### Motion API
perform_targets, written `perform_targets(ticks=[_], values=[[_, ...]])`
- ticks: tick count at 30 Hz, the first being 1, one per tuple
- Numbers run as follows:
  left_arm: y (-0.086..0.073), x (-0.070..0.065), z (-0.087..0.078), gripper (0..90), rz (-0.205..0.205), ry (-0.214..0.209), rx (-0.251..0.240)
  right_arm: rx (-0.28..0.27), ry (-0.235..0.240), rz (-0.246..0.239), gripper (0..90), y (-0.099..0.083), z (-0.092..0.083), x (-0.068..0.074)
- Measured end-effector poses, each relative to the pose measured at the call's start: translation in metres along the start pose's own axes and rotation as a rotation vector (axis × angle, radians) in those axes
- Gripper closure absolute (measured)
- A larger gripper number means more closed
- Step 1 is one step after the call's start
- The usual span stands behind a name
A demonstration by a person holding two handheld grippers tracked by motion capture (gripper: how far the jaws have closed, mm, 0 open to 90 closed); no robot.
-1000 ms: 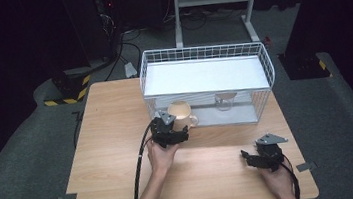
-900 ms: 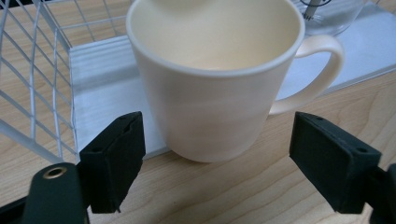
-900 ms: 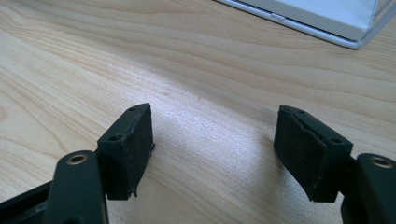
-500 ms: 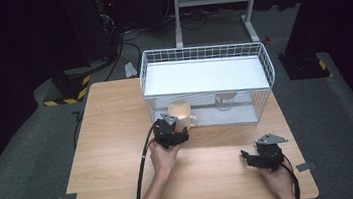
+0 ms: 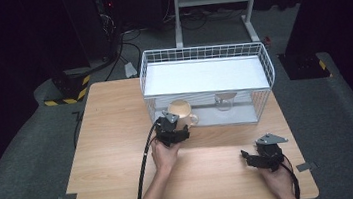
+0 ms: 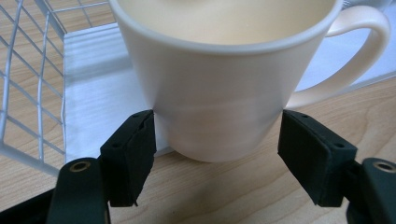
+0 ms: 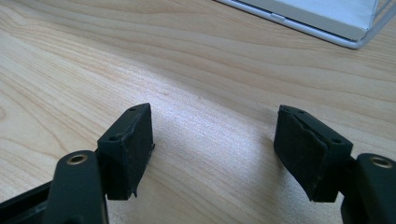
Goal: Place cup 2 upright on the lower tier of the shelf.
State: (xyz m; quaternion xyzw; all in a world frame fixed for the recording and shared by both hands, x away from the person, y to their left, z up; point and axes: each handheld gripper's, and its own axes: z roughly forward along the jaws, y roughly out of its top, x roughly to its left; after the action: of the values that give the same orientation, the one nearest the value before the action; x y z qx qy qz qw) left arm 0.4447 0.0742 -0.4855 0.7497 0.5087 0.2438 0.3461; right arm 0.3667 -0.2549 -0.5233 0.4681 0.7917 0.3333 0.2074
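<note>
Mug (image 6: 224, 88) sits between the left gripper (image 6: 217, 154)'s spread jaws at the basket (image 5: 260, 59)'s front edge; squeeze evenly. Right gripper (image 7: 219, 154) is released too.

table (image 5: 113, 137): light wood | on it: white wire basket (image 5: 203, 56), cream mug (image 5: 181, 110)

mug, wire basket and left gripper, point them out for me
mug (image 6: 219, 88), left gripper view, front wall
wire basket (image 5: 263, 82), high view, right side mesh
left gripper (image 6: 215, 154), left gripper view, midway between fingertips
</note>
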Motion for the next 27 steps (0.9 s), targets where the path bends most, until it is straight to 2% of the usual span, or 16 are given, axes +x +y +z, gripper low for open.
perform_targets(ticks=[12,18,22,27], values=[[0.002,0.004,0.007,31.9,-0.054,-0.016,-0.009,0.0,0.0,0.0,28.6,0.0,0.0,0.0],[0.002,0.004,0.012,32.6,-0.067,-0.016,-0.002,0.0,0.0,0.0,28.6,0.0,0.0,0.0],[0.006,0.005,0.015,34.4,-0.052,-0.004,0.011,0.0,0.0,0.0,28.6,0.0,0.0,0.0],[0.01,0.005,0.018,35.8,-0.069,-0.008,0.016,0.0,0.001,0.0,28.6,0.0,0.0,0.0]])
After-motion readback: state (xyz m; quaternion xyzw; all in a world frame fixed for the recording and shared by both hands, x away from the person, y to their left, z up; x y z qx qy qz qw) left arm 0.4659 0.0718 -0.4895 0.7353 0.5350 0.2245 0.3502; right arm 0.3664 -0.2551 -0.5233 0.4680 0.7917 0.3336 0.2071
